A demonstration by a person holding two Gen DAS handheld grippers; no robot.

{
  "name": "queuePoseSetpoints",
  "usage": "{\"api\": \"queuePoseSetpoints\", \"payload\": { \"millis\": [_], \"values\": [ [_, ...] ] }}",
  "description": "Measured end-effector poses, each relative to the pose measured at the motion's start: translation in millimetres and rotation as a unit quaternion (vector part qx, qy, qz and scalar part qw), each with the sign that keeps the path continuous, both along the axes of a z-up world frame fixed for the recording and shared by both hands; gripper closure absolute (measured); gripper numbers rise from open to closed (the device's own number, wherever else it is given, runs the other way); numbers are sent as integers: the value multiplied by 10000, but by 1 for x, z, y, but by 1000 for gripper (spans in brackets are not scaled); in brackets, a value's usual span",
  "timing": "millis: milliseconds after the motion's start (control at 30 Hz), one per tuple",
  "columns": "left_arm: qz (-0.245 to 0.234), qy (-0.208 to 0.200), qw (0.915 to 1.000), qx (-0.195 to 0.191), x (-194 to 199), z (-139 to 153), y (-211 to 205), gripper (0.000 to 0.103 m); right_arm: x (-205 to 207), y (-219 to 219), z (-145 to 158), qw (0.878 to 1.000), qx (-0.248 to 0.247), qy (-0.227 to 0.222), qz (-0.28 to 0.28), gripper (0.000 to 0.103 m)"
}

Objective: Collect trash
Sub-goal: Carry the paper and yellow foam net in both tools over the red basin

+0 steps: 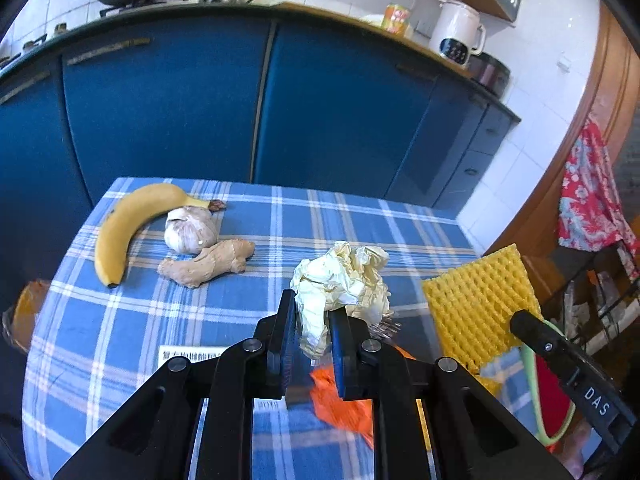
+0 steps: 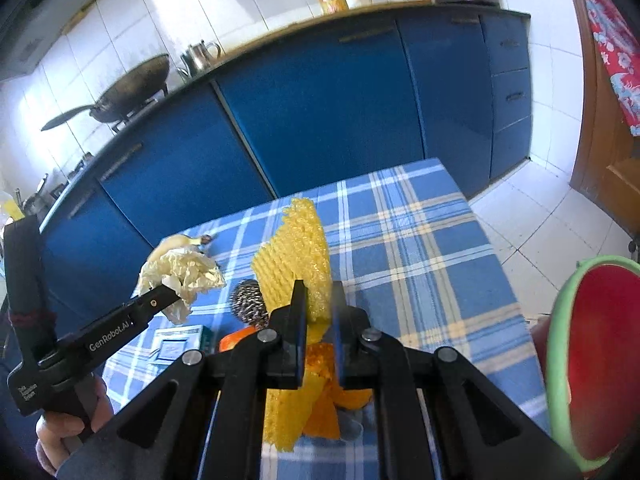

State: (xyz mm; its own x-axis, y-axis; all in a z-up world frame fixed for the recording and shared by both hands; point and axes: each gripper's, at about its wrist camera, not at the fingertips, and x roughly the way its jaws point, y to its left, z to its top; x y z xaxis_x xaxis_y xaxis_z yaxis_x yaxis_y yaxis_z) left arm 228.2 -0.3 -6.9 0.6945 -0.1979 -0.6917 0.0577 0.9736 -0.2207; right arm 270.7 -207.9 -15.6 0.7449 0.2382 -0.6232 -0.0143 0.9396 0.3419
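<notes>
From the left wrist view, the left gripper (image 1: 312, 332) has its jaws pinched tight on the lower tail of a crumpled paper wad (image 1: 344, 280), which bulges up and away from the fingertips and hangs clear of the checked tablecloth (image 1: 240, 320). The banana (image 1: 128, 228), garlic bulb (image 1: 191, 230) and ginger root (image 1: 208, 262) lie well off to the far left and look like food, not rubbish. At the right edge the bin (image 1: 554, 396), green-rimmed and red inside, sits low beside the table, so I judge the drop lies to the right and below. The tool tilts downward over the cloth. From the right wrist view, the right gripper (image 2: 320, 312) is clamped narrow on a yellow foam net (image 2: 296, 256), whose long axis runs up and forward from the jaws, its lower end trailing beneath them. The bin (image 2: 560, 320) stands just right of this tool, so the right hand looks nearer. A steel scourer (image 2: 250, 300) and orange scraps (image 2: 236, 340) remain on the cloth.
</notes>
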Motion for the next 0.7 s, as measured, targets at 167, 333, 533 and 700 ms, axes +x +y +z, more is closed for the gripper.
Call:
{"api": "queuePoseSetpoints", "payload": {
  "millis": [167, 333, 533, 700],
  "values": [
    [-125, -165, 9997, -121, -24, 19, -1, 87, -29, -8, 18, 9997, 65, -215, -94, 90],
    [-287, -320, 9990, -119, -46, 34, -11, 87, -56, -16, 32, 9990, 94, -384, -231, 90],
    [-566, -376, 9975, -168, -65, 41, -31, 87, -89, -36, 43, 9969, 147, -539, -551, 90],
    [-802, -397, 9958, -191, -79, 46, -52, 87, -113, -56, 47, 9949, 112, -568, -831, 90]
  ]
}}
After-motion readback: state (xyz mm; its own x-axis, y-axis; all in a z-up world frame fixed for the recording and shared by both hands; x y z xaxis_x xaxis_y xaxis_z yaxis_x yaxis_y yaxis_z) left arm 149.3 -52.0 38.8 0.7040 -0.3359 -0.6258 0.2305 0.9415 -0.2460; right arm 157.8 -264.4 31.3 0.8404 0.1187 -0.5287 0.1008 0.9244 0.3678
